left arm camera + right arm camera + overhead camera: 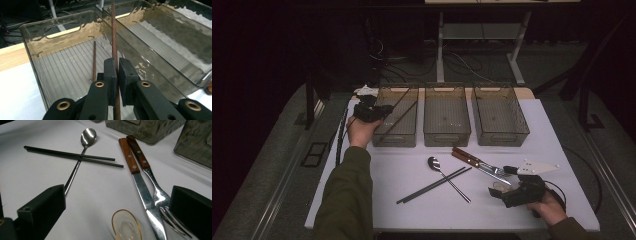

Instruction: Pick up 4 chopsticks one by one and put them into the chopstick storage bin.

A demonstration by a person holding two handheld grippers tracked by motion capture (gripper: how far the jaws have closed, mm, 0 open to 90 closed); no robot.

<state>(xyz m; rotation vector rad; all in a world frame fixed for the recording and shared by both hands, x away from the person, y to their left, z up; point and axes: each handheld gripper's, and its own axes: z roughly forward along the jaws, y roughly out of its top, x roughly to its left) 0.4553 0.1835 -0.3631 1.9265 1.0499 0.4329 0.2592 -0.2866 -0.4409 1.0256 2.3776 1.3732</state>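
Left gripper (pixel 371 111) is hovering over the near end of the left bin (pixel 398 137), at the far left of the counter (pixel 412 210). Its fingers (pixel 111 75) are pinching narrow on a brown chopstick (pixel 114 37), which is running up between the pads and slanting out over the bin's far rim. A second brown chopstick (pixel 94 61) is lying on the ribbed floor of the same bin, just left of the held one.

Right gripper (pixel 517 189) is resting at the near right of the counter with its fingers (pixel 41 212) standing wide, gripping nothing. Between them, a small clear dish with a gold rim (pixel 126 225) is sitting on the counter, just beside the blade of a wooden-handled knife (pixel 136 178) and a wooden-handled fork (pixel 150 177), the two lying side by side. Farther left, a pair of black chopsticks (pixel 75 156) is lying crossed over a steel spoon (pixel 82 147).

The middle bin (pixel 446 122) and right bin (pixel 499 120) are standing in a row beside the left bin.
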